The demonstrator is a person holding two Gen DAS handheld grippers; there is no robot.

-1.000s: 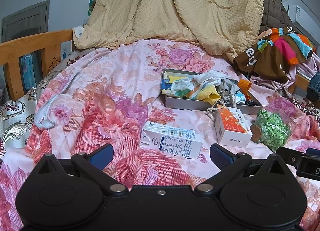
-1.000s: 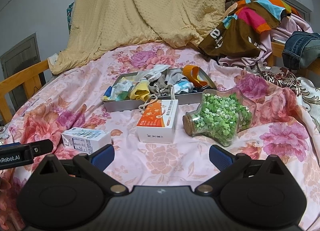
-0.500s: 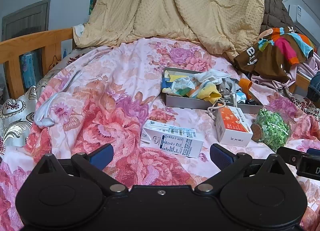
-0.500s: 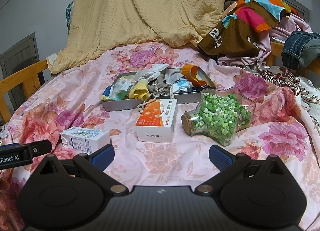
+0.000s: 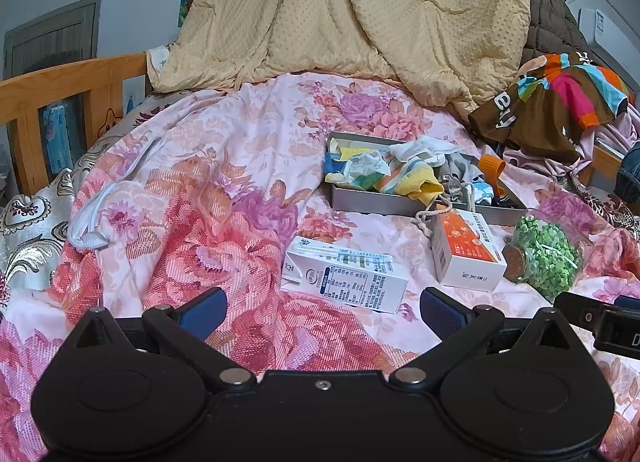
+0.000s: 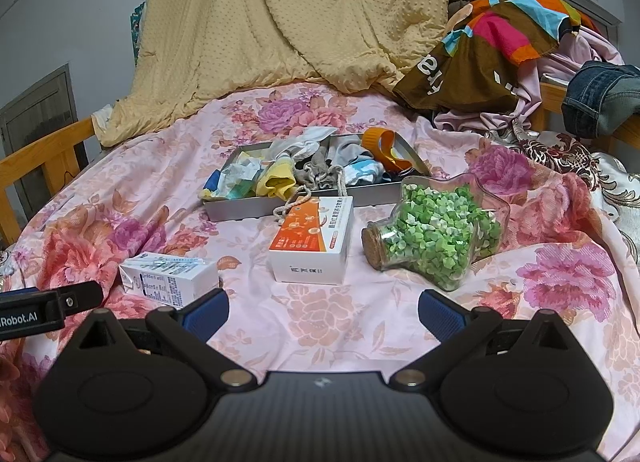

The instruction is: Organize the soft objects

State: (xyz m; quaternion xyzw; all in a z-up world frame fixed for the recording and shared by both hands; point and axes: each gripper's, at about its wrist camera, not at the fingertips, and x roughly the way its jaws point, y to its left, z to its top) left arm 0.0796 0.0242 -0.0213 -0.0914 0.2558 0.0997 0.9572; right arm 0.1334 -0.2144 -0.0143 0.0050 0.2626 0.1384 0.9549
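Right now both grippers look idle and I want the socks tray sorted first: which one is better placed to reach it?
Probably the right gripper: the tray sits almost straight ahead of its open fingers. From the left gripper, also open, the tray lies off to the right beyond the milk carton.

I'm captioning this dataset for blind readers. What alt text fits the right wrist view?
An open right claw hovers over a floral bedspread, holding nothing. Ahead lie an orange-and-white box, a corked jar of green paper stars on its side, a milk carton, and a metal tray heaped with small cloth items.
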